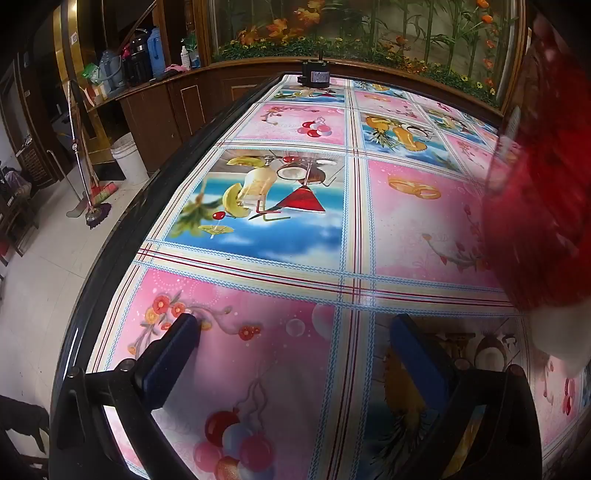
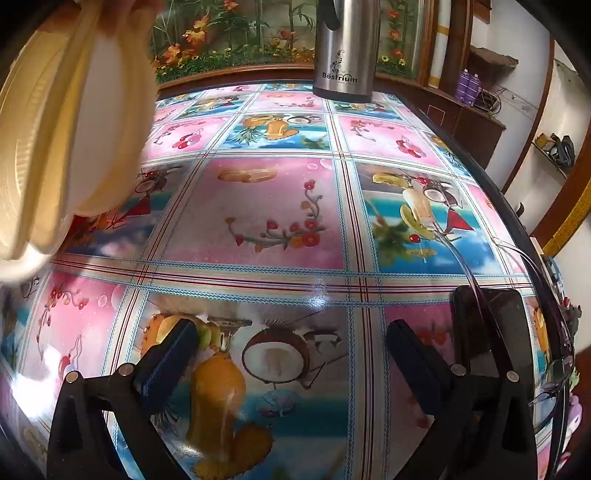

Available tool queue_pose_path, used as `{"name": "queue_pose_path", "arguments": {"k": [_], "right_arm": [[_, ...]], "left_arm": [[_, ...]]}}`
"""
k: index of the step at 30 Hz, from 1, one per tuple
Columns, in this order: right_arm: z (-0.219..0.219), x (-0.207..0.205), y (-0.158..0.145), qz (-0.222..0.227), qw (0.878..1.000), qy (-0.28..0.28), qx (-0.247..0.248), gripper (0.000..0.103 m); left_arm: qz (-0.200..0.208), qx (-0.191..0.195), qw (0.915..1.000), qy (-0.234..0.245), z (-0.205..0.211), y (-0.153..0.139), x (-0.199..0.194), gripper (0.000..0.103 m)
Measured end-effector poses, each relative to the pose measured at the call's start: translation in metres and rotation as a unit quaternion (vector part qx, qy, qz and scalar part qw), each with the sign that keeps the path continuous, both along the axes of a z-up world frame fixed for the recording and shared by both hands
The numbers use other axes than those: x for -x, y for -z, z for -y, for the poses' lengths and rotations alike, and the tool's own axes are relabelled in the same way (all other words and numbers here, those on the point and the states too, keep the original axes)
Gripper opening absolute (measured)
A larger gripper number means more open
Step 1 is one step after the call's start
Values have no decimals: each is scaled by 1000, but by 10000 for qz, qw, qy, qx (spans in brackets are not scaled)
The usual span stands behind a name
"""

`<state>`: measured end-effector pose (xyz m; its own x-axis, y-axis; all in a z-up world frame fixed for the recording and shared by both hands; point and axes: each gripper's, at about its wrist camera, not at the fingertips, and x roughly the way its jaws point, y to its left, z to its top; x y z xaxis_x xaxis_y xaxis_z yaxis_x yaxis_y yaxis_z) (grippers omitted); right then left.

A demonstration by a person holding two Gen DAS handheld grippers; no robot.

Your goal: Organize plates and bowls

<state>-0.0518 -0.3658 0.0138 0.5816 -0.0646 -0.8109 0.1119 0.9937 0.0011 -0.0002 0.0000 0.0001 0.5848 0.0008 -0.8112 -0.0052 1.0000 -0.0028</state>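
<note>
I'm hovering both hand-held grippers, left (image 1: 291,332) and right (image 2: 291,336), released and empty; cream plates (image 2: 70,122) aren't on the counter (image 2: 280,206) yet, so nothing's getting organized.

Both left tongs (image 1: 295,332) and right tongs (image 2: 291,339) look alike: black angular plastic frames, round silver screw heads on the shoulders, and dark blue flat pads lining the fingers (image 2: 166,354).

Dark wood cabinets (image 1: 184,99) line a pale tiled floor (image 1: 33,280); behind, seemingly a glass-fronted plant display (image 1: 369,33).
</note>
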Motion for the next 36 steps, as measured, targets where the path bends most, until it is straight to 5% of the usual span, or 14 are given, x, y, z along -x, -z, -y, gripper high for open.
{"name": "queue_pose_path", "arguments": {"k": [36], "right_arm": [[3,3,-1,11,10000,-9,29,103]], "left_arm": [[-4,0,10000,-2,-1,1,1,103]]}}
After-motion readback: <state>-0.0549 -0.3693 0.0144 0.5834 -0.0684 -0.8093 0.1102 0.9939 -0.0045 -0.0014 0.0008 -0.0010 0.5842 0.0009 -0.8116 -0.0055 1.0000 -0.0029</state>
